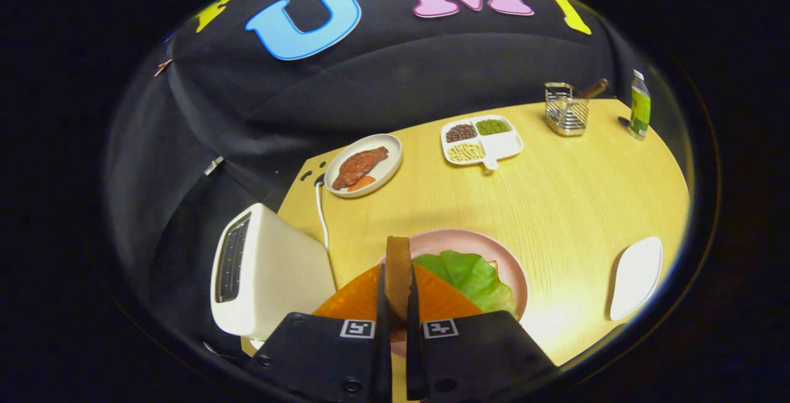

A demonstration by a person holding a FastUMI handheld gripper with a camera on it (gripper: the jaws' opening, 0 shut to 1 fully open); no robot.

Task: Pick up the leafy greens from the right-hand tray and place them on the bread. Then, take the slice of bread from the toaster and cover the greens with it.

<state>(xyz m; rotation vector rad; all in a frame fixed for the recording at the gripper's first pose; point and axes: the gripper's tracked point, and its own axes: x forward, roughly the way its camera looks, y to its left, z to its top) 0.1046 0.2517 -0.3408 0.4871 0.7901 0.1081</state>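
My gripper (397, 279) is shut on a brown slice of bread (398, 253), held upright and edge-on between the fingers. Just beyond the fingers and a little to the right lies a pink plate (503, 255) with a green lettuce leaf (472, 273) spread over it. What lies under the leaf is mostly hidden. The white toaster (265, 273) stands to the left of the fingers, its slot side turned away to the left. A white oval tray (636, 276) rests on the table to the right of the pink plate, with nothing on it.
Further back on the wooden table (574, 193) are a white plate with meat (364, 165), a divided dish of beans (481, 137), a wire rack (566, 110) and a green bottle (640, 105). The toaster's white cable (321, 211) runs along the table's left edge.
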